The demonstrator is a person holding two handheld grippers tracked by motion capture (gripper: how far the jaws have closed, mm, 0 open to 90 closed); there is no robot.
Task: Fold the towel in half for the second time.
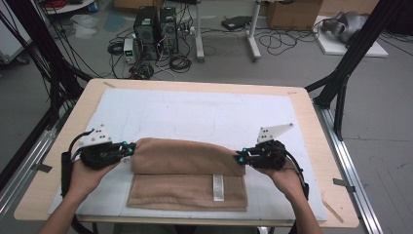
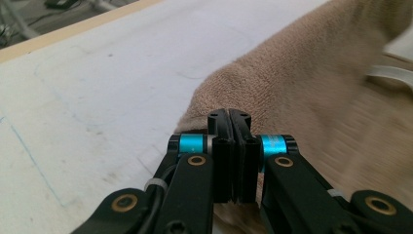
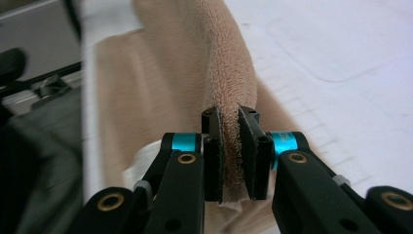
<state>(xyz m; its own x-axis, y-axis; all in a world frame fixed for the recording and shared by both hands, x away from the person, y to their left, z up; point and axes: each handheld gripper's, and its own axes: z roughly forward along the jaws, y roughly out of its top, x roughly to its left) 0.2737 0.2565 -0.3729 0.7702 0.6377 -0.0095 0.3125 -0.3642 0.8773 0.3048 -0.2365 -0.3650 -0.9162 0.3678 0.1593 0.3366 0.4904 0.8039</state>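
Observation:
A tan towel (image 1: 187,168) lies on the white mat (image 1: 195,112), its far part lifted into a fold that spans between my two grippers. My left gripper (image 1: 131,147) is at the fold's left end, its jaws pressed together on the towel's edge (image 2: 302,83). At the right end my right gripper (image 1: 238,157) is shut on a thick pinch of the towel (image 3: 204,63), with terry cloth showing between its pads. The left gripper (image 2: 234,122) and the right gripper (image 3: 231,122) point toward each other. A white label (image 1: 218,187) sits on the flat near layer.
The mat covers most of a wooden table (image 1: 311,122). Black frame posts (image 1: 341,83) stand at both sides. Beyond the far edge, computers (image 1: 156,29) and cables lie on the floor. Bare mat stretches behind the towel.

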